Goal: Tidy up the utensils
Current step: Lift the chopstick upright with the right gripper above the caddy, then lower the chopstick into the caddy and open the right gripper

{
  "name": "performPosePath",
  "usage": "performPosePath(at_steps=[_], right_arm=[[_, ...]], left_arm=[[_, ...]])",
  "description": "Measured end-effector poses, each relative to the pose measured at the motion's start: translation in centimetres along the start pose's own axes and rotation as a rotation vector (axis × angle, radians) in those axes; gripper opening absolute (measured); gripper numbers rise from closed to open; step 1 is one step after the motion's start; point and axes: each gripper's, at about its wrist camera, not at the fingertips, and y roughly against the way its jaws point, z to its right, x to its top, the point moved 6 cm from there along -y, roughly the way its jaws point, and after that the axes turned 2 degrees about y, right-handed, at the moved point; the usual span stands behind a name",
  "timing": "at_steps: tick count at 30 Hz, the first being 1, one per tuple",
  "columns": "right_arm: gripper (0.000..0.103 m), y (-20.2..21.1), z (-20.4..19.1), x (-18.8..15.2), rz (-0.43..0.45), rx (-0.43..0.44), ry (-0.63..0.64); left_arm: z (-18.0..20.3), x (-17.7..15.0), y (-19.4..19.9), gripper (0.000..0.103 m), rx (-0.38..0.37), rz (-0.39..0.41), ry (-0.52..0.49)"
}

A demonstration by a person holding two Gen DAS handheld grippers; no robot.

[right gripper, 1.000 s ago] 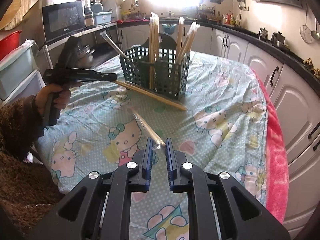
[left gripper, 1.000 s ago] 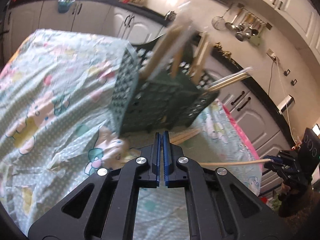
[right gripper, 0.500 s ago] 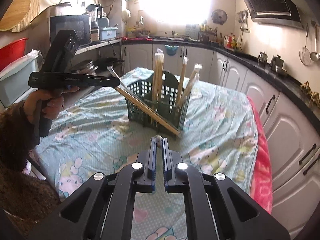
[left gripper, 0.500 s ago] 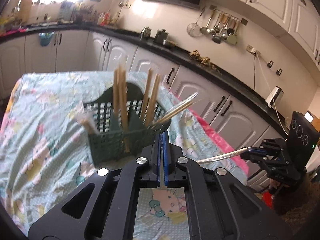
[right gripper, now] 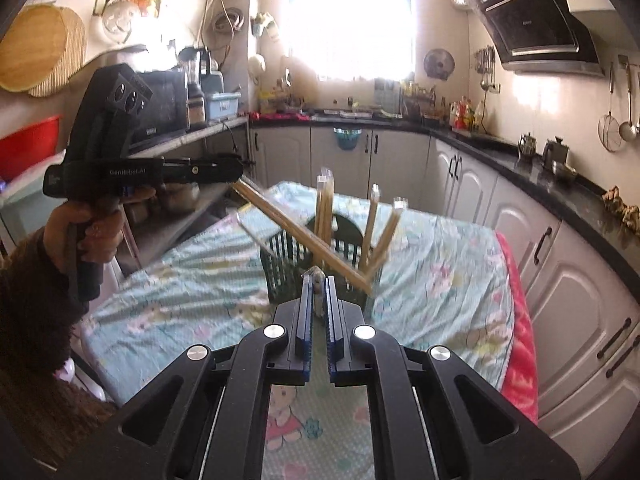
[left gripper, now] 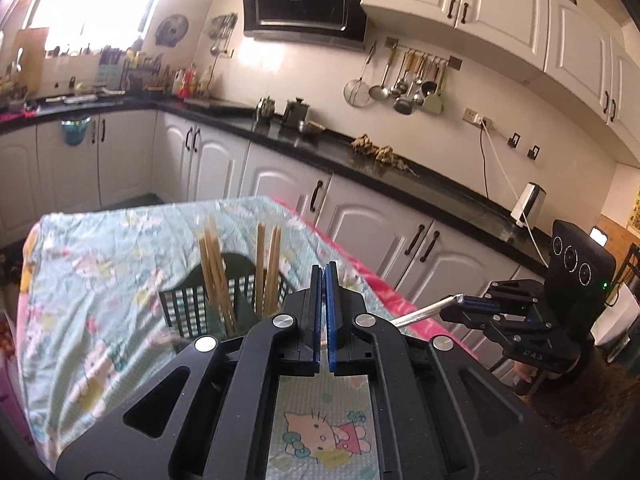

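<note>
Green basket (right gripper: pixel 280 276), 4 wrapped chopstick pairs (right gripper: pixel 324 208), L claw (right gripper: pixel 236 169) & R claw (right gripper: pixel 319 280) each clamped on 1 more.

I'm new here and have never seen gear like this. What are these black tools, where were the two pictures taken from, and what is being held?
There is no robot. A person holds a black two-finger tool in each hand, each with a camera looking along its fingers. One picture looks over the left gripper, the other over the right gripper. A green basket of upright chopsticks stands on the cloth-covered table. Both jaws are shut, on the left wrapped pair and the right wrapped pair.
</note>
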Motion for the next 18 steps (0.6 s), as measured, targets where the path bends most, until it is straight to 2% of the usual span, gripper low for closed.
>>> performPosePath(at_steps=[5, 8, 18], right_arm=[[0.006, 1.4, 0.2, 3.5, 0.075, -0.008, 0.009], [0.006, 1.9, 0.4, 5.4, 0.107, -0.019, 0.019], [0.006, 1.1, 2.5, 9.5, 0.144, -0.052, -0.004]], left_arm=[[0.2, 2.5, 2.0, 0.0, 0.009, 0.048, -0.012], [-0.1, 4.1, 3.2, 0.0, 0.04, 0.075, -0.019], [-2.7, 8.1, 6.8, 0.0, 0.14, 0.128, -0.021]])
